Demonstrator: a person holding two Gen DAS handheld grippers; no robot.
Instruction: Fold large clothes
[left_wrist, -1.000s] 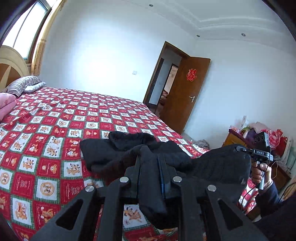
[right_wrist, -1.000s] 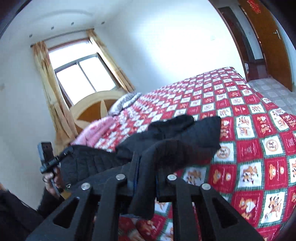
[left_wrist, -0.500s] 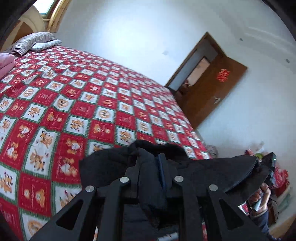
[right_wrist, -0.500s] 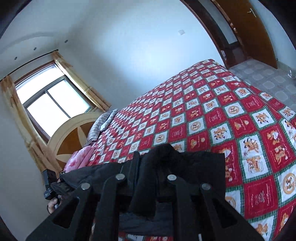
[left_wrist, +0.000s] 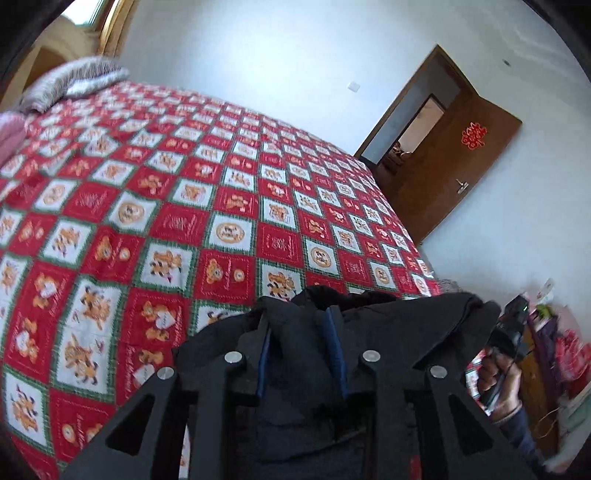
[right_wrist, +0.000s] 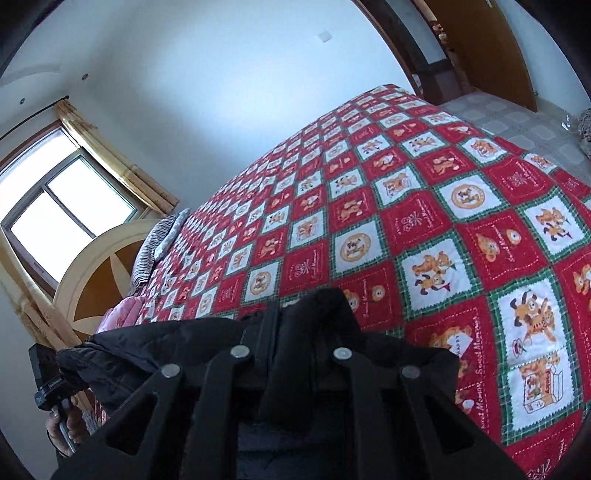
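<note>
Black quilted padded jacket hangs stretched between the two grippers at the near edge of the bed, above the red, white and green patchwork bedspread with cartoon bears; cannot tell if its lower part already touches the cover.

Left gripper: jaws have just been opening, blue pads now stand a little apart with a bunched fold of jacket between them. Cloth fills the gap, but whether the pads press on it or only cradle it, cannot tell. Right gripper: jaws pressed together, pinching a thick fold of the same jacket. Each wrist view also shows the other hand on its handle, right hand, left hand.

Risks, judged from this:
- Left side lets go while right side holds: that corner drops, jacket swings toward the right gripper and lands skewed or bunched, not flat.
- Padded fabric is bulky and slippery; the fold in the left gripper could snag on a pad and drag as the gripper pulls away, undoing the lay.
- Jacket sits close to the near bed edge; a loose corner could slide off the side toward the floor.
- Hood or collar lump near the middle looks crumpled; a fold made over it would come out uneven.

Grey striped pillow and pink quilt by the headboard are well apart, no conflict.
</note>
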